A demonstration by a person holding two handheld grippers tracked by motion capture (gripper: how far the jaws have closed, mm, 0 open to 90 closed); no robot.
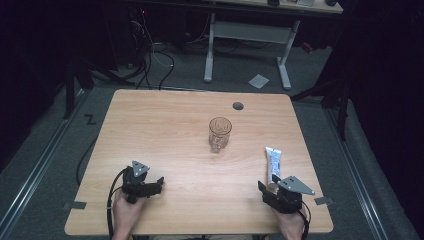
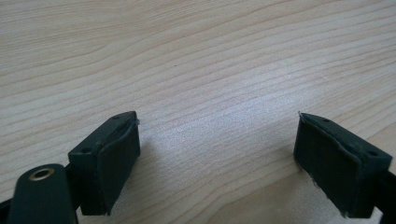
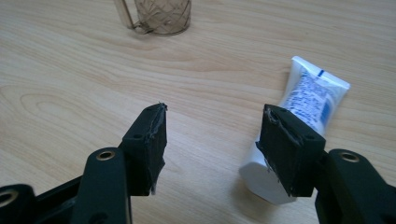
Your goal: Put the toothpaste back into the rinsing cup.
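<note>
A clear patterned glass mug [image 1: 220, 133] stands upright near the middle of the wooden table [image 1: 165, 125]; its base and handle show at the top of the right gripper view [image 3: 161, 16]. A white and blue tube [image 1: 273, 162] lies flat at the right, cap end toward me. My right gripper [image 1: 267, 191] is open just behind the tube's cap; in the right gripper view [image 3: 212, 140] its right-hand jaw overlaps the tube [image 3: 312, 95], and bare wood lies between the jaws. My left gripper [image 1: 156, 183] rests low at the front left, open over bare wood [image 2: 217, 144].
A small grey grommet [image 1: 238, 106] is set into the table near the far edge. Beyond the table stand a white desk frame [image 1: 247, 35], cables on the floor [image 1: 150, 60] and a sheet of paper [image 1: 258, 80]. Tape marks [image 1: 75, 205] sit at the front corners.
</note>
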